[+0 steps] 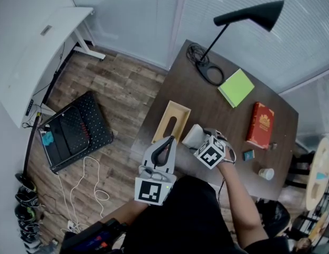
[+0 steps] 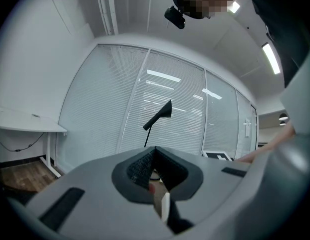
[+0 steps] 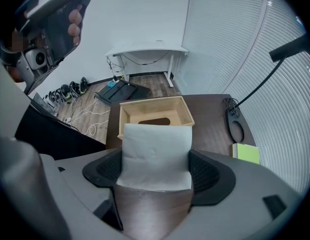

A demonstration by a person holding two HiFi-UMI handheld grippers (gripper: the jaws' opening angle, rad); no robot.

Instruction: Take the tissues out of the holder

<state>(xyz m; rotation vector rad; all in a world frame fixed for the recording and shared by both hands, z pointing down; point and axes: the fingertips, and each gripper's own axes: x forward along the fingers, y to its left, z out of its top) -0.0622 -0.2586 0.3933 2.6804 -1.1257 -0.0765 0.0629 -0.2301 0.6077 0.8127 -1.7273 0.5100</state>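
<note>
One by one, checked the tools. Found the right gripper (image 3: 155, 173) closed on a folded stack of tissues (image 3: 155, 144), low in the middle of the frame, outside the wooden holder (image 3: 187, 111) just behind. Found the left gripper (image 2: 154, 156) pressed shut on nothing, pointing at the blinds (image 2: 105, 99). Judged one risk: could let soft sheets slip or fan out if squeezed too lightly.

At centre of the right gripper view the tissues (image 3: 155, 154) hide the near wall of the holder (image 3: 182, 111). In the head view's right half, the item (image 1: 249, 154) beside the red book (image 1: 261, 124) is too small to tell.
</note>
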